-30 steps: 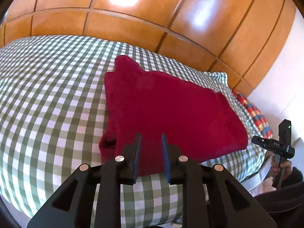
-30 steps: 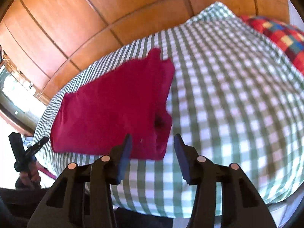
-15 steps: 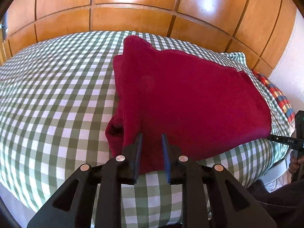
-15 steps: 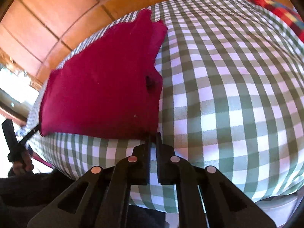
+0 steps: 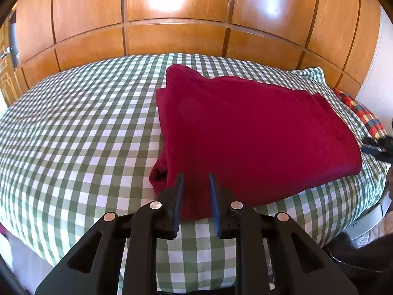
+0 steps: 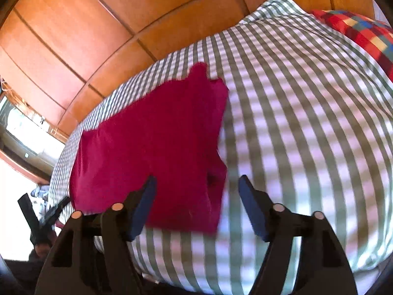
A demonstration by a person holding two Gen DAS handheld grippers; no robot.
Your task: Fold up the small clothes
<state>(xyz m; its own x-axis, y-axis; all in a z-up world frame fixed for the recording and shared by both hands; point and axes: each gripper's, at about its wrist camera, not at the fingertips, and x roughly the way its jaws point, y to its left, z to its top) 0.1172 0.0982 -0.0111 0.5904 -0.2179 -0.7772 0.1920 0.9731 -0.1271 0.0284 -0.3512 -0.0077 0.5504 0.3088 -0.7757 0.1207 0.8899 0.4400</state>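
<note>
A dark red folded garment [image 5: 245,135] lies flat on the green-and-white checked bed cover [image 5: 73,135]. My left gripper [image 5: 195,186] is over its near edge, jaws a narrow gap apart with red cloth showing between them; no clear pinch is visible. In the right wrist view the garment [image 6: 152,152] lies left of centre, its near right corner between my wide open right gripper [image 6: 197,188] fingers, nothing held. The right gripper also shows at the left wrist view's right edge [image 5: 378,145].
Wooden wardrobe panels [image 5: 172,24] stand behind the bed. A multicoloured checked pillow [image 6: 363,34] lies at the bed's right end. The bed's front edge [image 5: 196,270] is just under both grippers. A window [image 6: 14,127] is at far left.
My right gripper was shut half a second ago and now stands wide open, lifted back a little from the garment's corner. The left gripper has shifted slightly, jaws unchanged.
</note>
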